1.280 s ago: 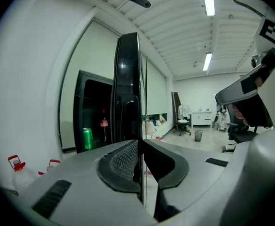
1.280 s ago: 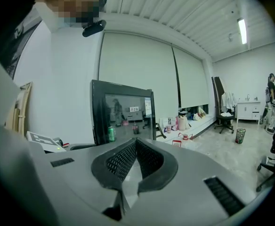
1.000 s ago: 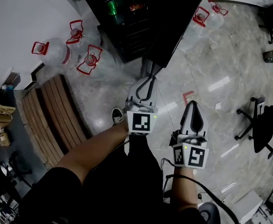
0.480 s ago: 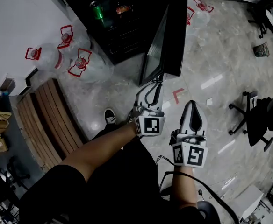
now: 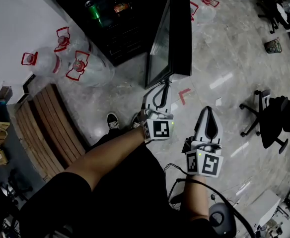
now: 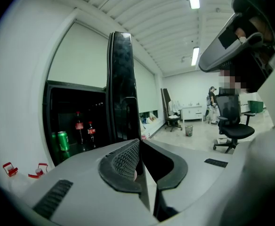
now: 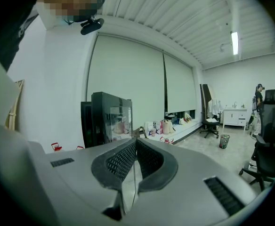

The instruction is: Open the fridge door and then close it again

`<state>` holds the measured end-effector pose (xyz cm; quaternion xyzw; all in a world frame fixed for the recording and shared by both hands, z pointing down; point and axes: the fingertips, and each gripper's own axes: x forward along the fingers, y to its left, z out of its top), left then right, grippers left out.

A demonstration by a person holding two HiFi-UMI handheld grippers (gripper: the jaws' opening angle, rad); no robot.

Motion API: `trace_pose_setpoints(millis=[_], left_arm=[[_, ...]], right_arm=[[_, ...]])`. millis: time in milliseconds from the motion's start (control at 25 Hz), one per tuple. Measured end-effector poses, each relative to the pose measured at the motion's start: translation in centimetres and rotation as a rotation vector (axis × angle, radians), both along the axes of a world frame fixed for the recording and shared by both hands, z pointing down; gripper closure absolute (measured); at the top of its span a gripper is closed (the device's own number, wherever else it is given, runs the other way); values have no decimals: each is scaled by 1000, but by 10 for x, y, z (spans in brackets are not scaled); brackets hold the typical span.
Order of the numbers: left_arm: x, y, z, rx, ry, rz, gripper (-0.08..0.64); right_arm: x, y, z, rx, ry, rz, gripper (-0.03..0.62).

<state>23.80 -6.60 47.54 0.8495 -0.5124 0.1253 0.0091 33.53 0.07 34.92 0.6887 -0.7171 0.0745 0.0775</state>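
The black fridge (image 5: 120, 29) stands open, with a green can (image 5: 91, 8) and bottles on its shelves. Its glass door (image 5: 177, 29) sticks out toward me. My left gripper (image 5: 160, 85) is at the door's lower free corner. Its jaws are closing, the tips nearly together, and I see nothing between them. In the left gripper view the door edge (image 6: 123, 88) rises just beyond the left gripper (image 6: 138, 142). My right gripper (image 5: 208, 114) hangs to the right of the door, shut and empty. The right gripper (image 7: 135, 142) points at the fridge (image 7: 110, 119) from farther off.
Water jugs with red handles (image 5: 68, 58) lie left of the fridge. A wooden bench (image 5: 50, 128) runs along the left wall. A red tape mark (image 5: 184, 94) is on the floor under the door. An office chair (image 5: 264, 118) stands at the right.
The fridge door has swung wider open, with the left gripper staying at its lower corner. The right gripper has shifted slightly.
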Motion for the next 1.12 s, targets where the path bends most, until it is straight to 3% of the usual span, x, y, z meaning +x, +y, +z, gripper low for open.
trace_pose_setpoints(millis=[720,920,1120], left_arm=[[-8,-2,-1,-6,19,15,540],[-35,-7,0,-14,26,15,535],[-79,-21,-1,-15,52,-37,531]], right_arm=[[-5,-12,6,-22,2,-9,577],[-27,-27,12,-29,-4,-51,577],[-59,-45,23,-43,-19,-114,577]])
